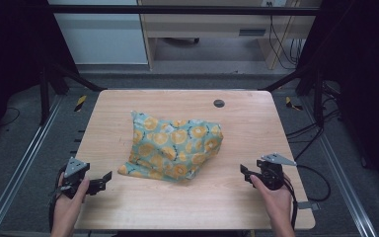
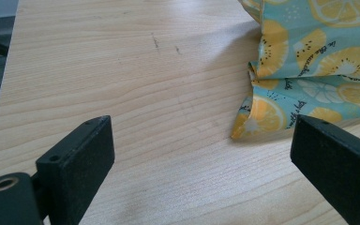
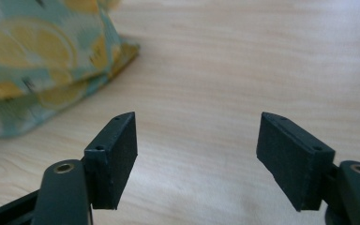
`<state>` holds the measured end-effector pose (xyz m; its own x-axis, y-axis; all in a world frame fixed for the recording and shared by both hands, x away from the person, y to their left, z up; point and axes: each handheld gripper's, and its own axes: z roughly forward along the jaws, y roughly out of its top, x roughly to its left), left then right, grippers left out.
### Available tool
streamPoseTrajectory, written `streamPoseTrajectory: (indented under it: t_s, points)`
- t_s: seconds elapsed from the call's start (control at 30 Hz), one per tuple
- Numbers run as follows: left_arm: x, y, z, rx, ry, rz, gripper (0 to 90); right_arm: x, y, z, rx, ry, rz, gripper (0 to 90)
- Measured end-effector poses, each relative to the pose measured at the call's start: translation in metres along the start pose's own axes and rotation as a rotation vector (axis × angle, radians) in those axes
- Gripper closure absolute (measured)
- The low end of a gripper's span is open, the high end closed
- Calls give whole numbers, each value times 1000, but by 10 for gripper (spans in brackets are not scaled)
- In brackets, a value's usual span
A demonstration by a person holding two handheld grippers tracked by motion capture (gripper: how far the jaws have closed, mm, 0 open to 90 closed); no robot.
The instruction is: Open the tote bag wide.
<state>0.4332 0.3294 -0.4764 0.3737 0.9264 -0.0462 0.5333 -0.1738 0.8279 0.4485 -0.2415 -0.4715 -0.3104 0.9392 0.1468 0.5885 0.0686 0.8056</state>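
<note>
Crumpled teal cloth with a yellow citrus-slice and kiwi print (image 1: pixel 175 145) sits bunched in a heap at the middle of the pale wood-grain desk (image 1: pixel 227 197). Small black script is printed on the cloth; in the left gripper view (image 2: pixel 309 51) it starts with something like "in the", the rest too small and slanted to read. No brand tag visible.

Left black two-jaw hand-held gripper (image 1: pixel 103 181): near the desk's front left corner, just beside the cloth's front left hem, not touching it. The person's left hand (image 1: pixel 71 195) wraps the body from behind, forearm coming in from the bottom edge, grey three-cornered plate on top. It points level along the desk toward the cloth. Jaws stand wide apart, nothing between them; in the left gripper view the folded yellow hem corner (image 2: pixel 253 119) lies ahead, close to the inner side of the right-hand jaw.

Right black two-jaw hand-held gripper (image 1: pixel 244 174): at the cloth's right, near the front right of the desk, clearly apart from the fabric. Right hand (image 1: pixel 269 192) holds it from behind, cable trailing off to the right. Also pointed level, at the cloth's right flank. Jaws apart, bare desk between them (image 3: pixel 197 154); blurred cloth edge at upper left of that view (image 3: pixel 42 65).

Small dark round grommet (image 1: pixel 219 103) in the desk behind the cloth.
</note>
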Motion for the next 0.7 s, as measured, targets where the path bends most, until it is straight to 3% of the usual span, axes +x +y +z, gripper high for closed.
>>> streamPoseTrajectory:
  t_s: [0.07, 0.1, 0.37, 0.57, 0.7]
  points:
    - [0, 0, 0, 2, -2, 0, 62, 2, 5, -2, -6, 5, -4, 296]
    - [0, -1, 1, 8, -5, 3, 62, 9, 21, -8, -25, 22, -34, 308]
    - [-4, 0, 2, 8, -21, 20, 63, 50, 96, -21, -55, 102, -154, 279]
    - [-5, 1, 3, 8, -33, 21, 63, 80, 135, -11, -55, 131, -179, 268]
    - [-5, 0, 3, 8, -40, 18, 64, 88, 146, 5, -21, 154, -151, 223]
